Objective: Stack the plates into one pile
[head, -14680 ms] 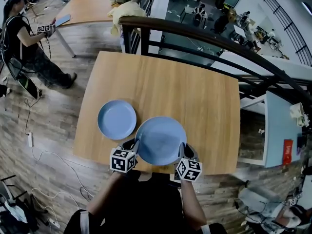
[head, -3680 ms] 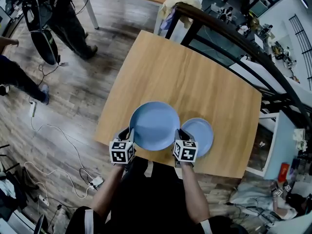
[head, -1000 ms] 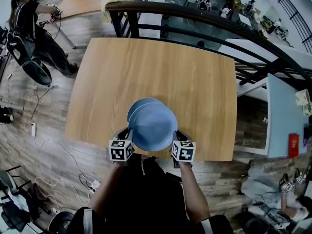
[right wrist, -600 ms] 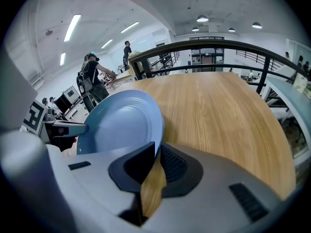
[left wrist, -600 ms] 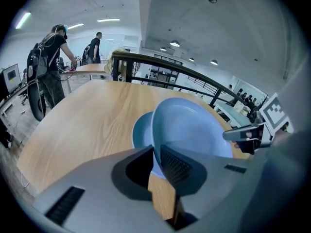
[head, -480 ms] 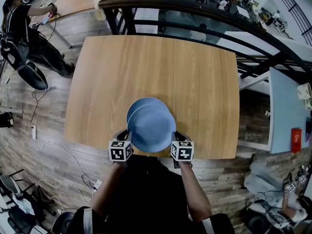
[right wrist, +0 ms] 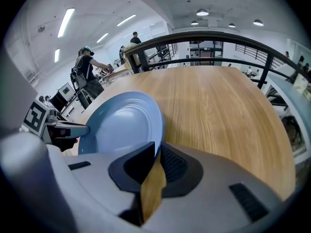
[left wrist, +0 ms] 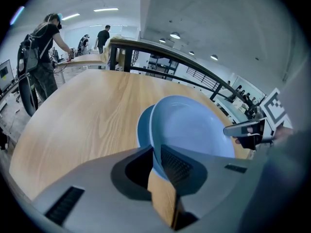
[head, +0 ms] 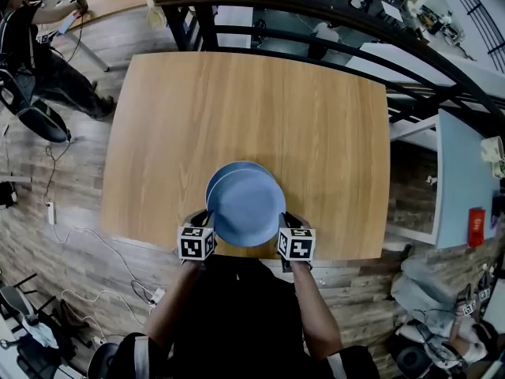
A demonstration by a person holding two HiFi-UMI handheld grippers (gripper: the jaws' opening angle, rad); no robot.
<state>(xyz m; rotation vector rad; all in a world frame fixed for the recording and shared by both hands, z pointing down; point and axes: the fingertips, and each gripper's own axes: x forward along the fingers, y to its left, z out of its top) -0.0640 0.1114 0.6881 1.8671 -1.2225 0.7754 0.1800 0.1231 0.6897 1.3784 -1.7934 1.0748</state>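
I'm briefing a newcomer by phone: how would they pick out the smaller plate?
On the wooden table, near its front edge, two blue plates overlap. The smaller plate is the lower one: only a crescent of rim shows at the far left of the larger plate.

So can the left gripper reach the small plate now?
Probably not: the left gripper, jaws just opening, grips the large plate by its rim, and that plate covers the small plate except a sliver.
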